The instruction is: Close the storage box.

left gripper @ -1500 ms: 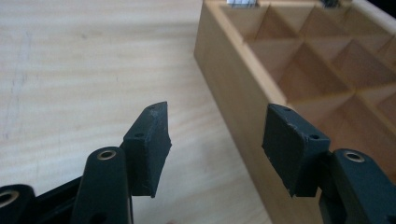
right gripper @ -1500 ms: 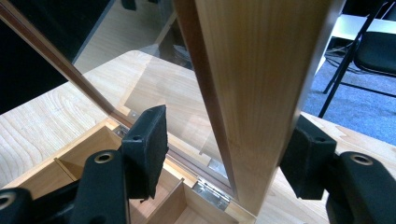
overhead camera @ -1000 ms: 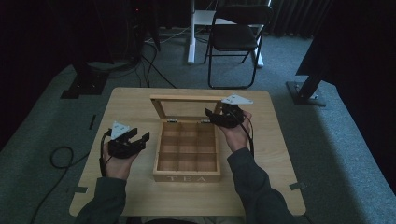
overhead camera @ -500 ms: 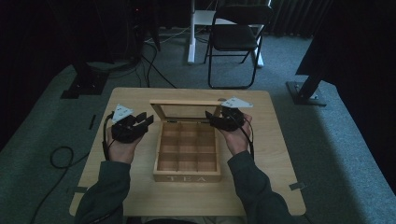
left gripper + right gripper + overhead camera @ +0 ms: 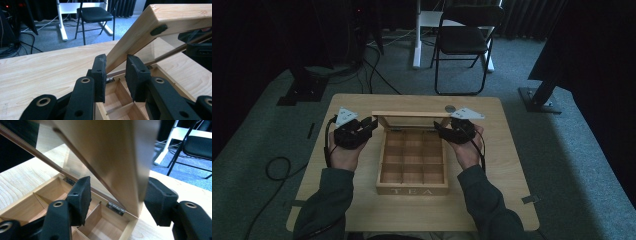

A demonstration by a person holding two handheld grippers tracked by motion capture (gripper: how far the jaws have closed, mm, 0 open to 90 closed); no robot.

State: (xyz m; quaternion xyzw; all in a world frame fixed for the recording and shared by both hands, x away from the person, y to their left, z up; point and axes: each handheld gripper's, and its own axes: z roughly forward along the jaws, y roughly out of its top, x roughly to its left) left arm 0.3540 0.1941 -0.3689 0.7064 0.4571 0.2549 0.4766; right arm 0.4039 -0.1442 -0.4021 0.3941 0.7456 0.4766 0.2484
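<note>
A wooden tea box [image 5: 413,161] sits in the middle of the table [image 5: 507,150], its front panel lettered TEA facing the person. Its lid [image 5: 411,119] stands tilted up at the back of the box, hinged along the rear edge, and its compartments look empty.

The left gripper [image 5: 370,126] is at the lid's left side rail. In the left gripper view [image 5: 113,75] its jaws straddle that rail with a gap on each side, so it is released, not clamped. The right gripper [image 5: 440,129] is at the lid's right rail. In the right gripper view [image 5: 117,195] the jaws stand wide on either side of the lid's wooden frame; that one is also released, and contact with the wood cannot be confirmed.

The lid looks like a light pine frame around a clear pane [image 5: 50,152], glass or plastic, which cannot be told apart here. The frame is stiff and gives the pads a flat, grippy hold; the pane is likely fragile and slick, so the side rails are the place to grip. The small hinges [image 5: 115,208] look delicate, so the lid should probably be swung evenly from both sides, not twisted. The box itself seems light enough to slide on the table if pushed.
</note>
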